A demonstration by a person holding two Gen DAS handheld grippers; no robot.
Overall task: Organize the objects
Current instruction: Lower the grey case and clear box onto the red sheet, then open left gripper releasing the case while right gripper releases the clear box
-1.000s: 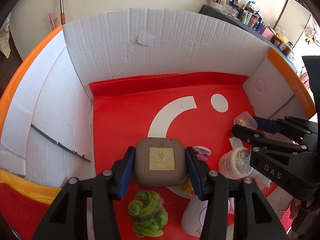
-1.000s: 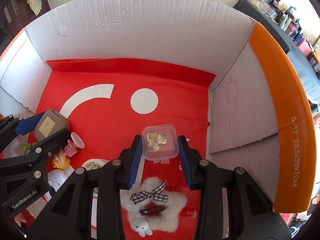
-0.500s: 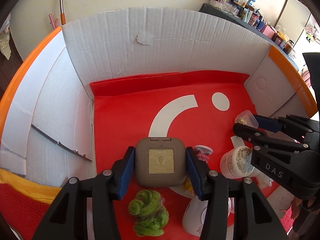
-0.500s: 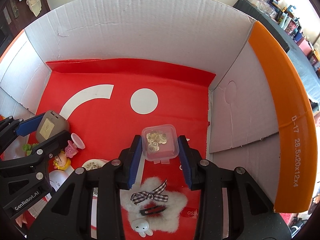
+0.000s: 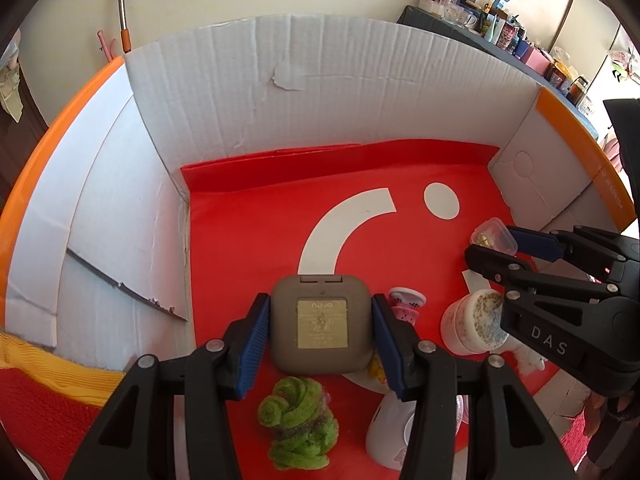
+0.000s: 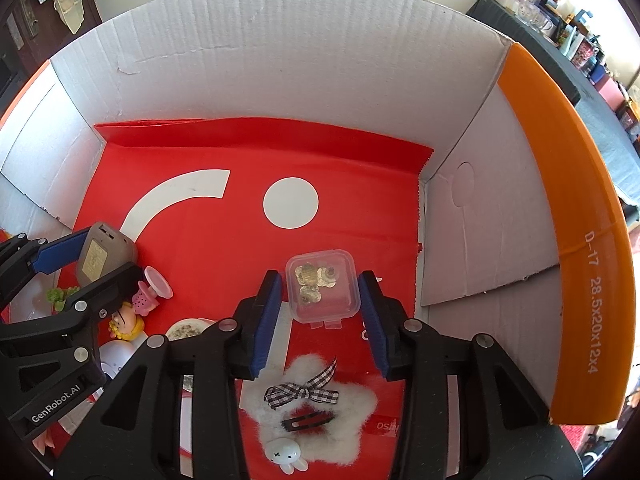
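A grey-brown square case (image 5: 320, 328) with a gold label rests on the red liner (image 5: 248, 248) of a cardboard box. My left gripper (image 5: 319, 304) is shut on it, blue pads pressed against both sides. At the right, my right gripper (image 6: 320, 280) straddles a small clear lidded box (image 6: 322, 288) holding several gold trinkets. Its jaws are opening, with a thin gap between each pad and the box, which sits on the liner. In the left wrist view the right gripper (image 5: 490, 240) and clear box (image 5: 490, 230) show at the right edge.
White cardboard walls (image 6: 280, 72) with an orange rim (image 6: 568, 200) close in all sides. On the liner lie a green wool ball (image 5: 298, 420), a white cup of grainy stuff (image 5: 474, 328), a pink toy (image 6: 150, 292), a small doll (image 6: 126, 324) and a fluffy white star with bow and hair clip (image 6: 312, 408).
The right gripper's pads have parted slightly from the clear box, which stays where it was. The left gripper and its case have not moved.
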